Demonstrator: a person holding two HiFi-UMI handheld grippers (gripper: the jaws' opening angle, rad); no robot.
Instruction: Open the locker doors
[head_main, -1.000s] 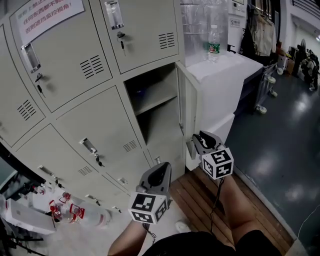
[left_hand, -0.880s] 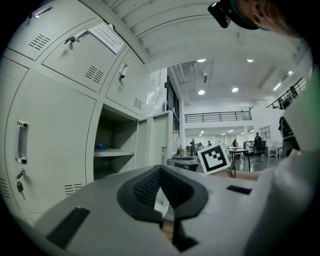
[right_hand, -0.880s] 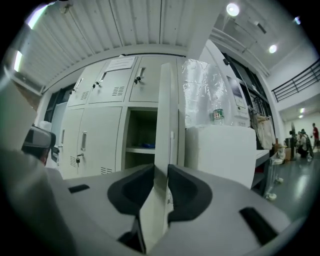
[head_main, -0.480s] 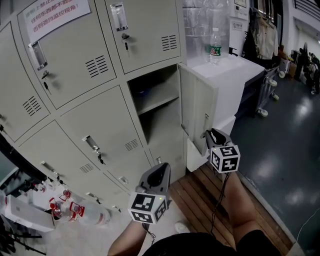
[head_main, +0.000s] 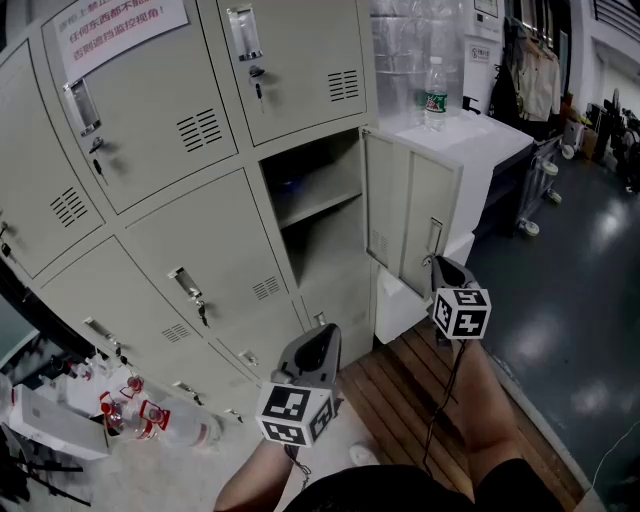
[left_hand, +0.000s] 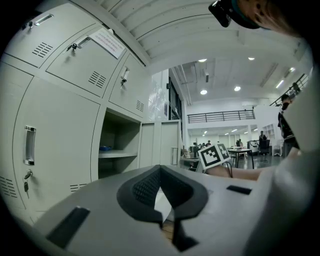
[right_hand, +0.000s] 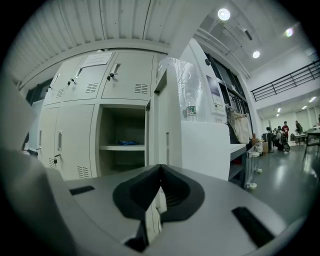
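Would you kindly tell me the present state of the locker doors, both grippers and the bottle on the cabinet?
Open locker door: swung wide open, compartment exposed.
Other locker doors: closed.
Right gripper: shut, its jaws have just closed, nothing between them.
Left gripper: shut, empty.
Bottle: upright on the white cabinet.

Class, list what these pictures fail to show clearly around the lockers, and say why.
- Blue item on the open locker's shelf: too small and dim in every view to identify.
- Notice on an upper locker door: head view, cut by the top edge; print too small.
- Bottle label, on the white cabinet: head view, too small to read.
- Distant people: right gripper view, too small.
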